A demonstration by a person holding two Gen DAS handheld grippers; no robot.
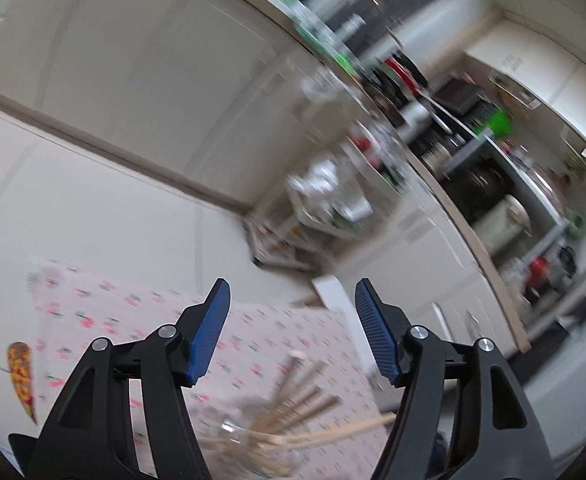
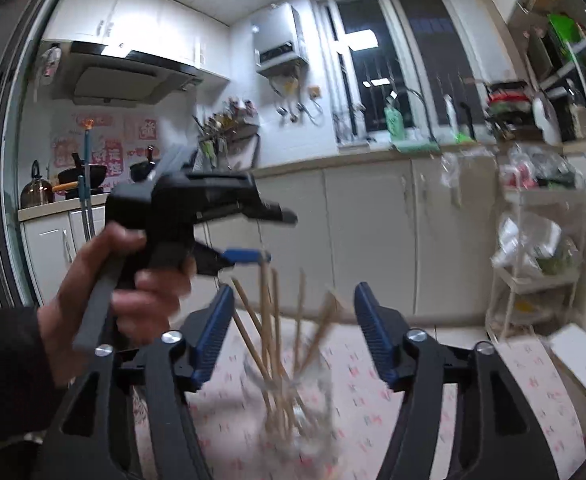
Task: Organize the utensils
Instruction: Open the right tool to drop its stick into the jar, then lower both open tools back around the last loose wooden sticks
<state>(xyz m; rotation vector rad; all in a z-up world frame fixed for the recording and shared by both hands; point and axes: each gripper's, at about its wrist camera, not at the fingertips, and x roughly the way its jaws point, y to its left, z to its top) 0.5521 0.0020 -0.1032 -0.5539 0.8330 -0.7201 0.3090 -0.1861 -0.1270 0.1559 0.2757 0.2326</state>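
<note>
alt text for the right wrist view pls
Open right tongs with nothing between them frame a clear glass of wooden chopsticks on a floral tablecloth. A hand holds the left tongs above the chopsticks, in a kitchen with white cabinets.

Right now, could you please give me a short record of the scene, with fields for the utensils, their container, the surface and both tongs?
utensils: wooden chopsticks, several, leaning at different angles
container: clear glass jar, blurred, holding the chopsticks
surface: table with floral tablecloth
left tongs: open, nothing between the pads, above the jar
right tongs: open, chopstick tops between the pads, none gripped
hand: holding the left tongs
</note>
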